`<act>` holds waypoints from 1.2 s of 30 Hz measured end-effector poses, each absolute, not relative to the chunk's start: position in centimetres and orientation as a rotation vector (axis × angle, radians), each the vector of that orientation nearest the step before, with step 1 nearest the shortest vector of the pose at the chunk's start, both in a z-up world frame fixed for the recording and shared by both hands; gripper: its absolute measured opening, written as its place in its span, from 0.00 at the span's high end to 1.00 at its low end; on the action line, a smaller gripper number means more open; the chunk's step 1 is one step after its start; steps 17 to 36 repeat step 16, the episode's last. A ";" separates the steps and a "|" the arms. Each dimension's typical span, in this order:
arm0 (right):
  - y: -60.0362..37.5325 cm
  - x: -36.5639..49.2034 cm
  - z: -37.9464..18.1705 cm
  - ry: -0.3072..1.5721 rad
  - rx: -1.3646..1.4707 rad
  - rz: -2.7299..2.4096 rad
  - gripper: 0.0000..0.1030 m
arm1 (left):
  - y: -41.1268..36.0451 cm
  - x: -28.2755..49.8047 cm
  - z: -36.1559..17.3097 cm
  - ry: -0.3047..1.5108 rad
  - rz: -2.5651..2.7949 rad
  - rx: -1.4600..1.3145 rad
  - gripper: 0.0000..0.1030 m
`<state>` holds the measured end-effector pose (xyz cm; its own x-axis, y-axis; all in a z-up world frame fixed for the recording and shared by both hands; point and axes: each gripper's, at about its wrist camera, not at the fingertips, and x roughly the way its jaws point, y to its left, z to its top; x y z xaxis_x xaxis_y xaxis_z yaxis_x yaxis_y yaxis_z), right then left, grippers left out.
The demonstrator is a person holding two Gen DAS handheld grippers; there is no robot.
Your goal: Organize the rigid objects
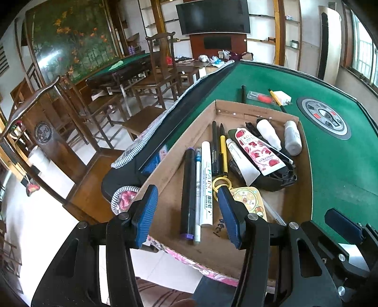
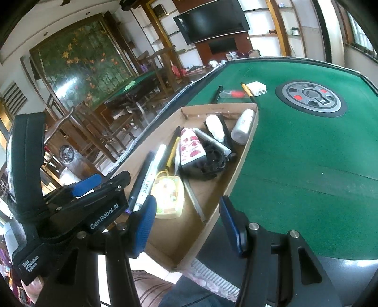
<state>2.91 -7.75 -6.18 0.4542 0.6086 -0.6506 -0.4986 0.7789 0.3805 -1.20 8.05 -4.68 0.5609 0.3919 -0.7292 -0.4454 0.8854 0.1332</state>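
Light: bright daylight from windows (image 1: 361, 47) at right | Glare: framed painting (image 1: 70, 42) and pale floor (image 1: 42, 224) washed out | Shadows: soft in my views | Focus: fairly sharp centre | Edges: strong fisheye bending, dark corner vignette

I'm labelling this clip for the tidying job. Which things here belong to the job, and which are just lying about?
Part of the job:
- cardboard tray
- paint marker
- floral hand cream tube
- white bottle
- black pen, red-handled tool, yellow pen, white charger, all outside the tray on the felt

Just lying about:
- wooden chair
- television
- painting
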 end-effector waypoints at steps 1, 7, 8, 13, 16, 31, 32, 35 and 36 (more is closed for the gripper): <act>-7.7 3.0 -6.3 0.863 0.138 0.682 0.46 | 8.2 -1.1 -4.8 0.843 0.489 -0.073 0.48; -6.9 3.0 -6.5 0.864 0.111 0.656 0.46 | 9.1 -0.8 -5.1 0.835 0.488 -0.098 0.48; -6.7 3.1 -6.5 0.868 0.107 0.651 0.46 | 9.4 -0.7 -5.1 0.836 0.482 -0.105 0.48; -5.7 3.4 -6.7 0.881 0.096 0.643 0.46 | 10.5 -0.5 -5.2 0.833 0.454 -0.133 0.48; -5.1 3.4 -6.8 0.880 0.083 0.629 0.46 | 11.1 -0.1 -5.5 0.837 0.446 -0.138 0.48; -5.1 3.4 -6.8 0.880 0.083 0.629 0.46 | 11.1 -0.1 -5.5 0.837 0.446 -0.138 0.48; -5.1 3.4 -6.8 0.880 0.083 0.629 0.46 | 11.1 -0.1 -5.5 0.837 0.446 -0.138 0.48; -5.1 3.4 -6.8 0.880 0.083 0.629 0.46 | 11.1 -0.1 -5.5 0.837 0.446 -0.138 0.48; -5.1 3.4 -6.8 0.880 0.083 0.629 0.46 | 11.1 -0.1 -5.5 0.837 0.446 -0.138 0.48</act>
